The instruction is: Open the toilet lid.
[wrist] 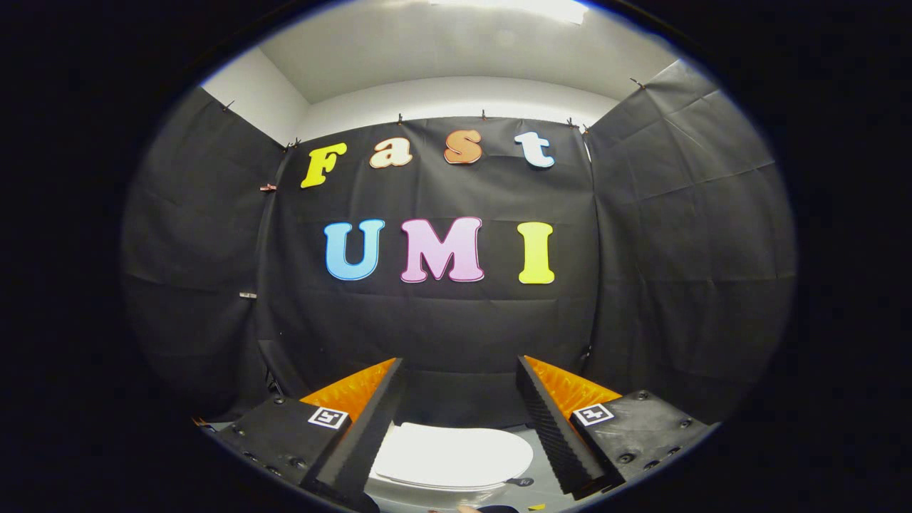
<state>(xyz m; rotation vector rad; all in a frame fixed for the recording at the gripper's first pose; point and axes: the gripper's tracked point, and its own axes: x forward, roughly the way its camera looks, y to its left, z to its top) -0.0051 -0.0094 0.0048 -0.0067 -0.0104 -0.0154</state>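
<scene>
the gripper (459, 370) has its fingers spread wide apart with nothing held between them. the white oval plastic toilet lid (452, 456) lies flat and closed below, seen in the gap between the fingers, touching neither. black cloth wall (442, 320) stands beyond.

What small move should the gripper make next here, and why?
Probably tilt down and descend toward the toilet lid. The gripper is open, its fingers apart and touching nothing, pointing mostly at the booth wall. The lid lies closed and flat below, between the fingers.
</scene>
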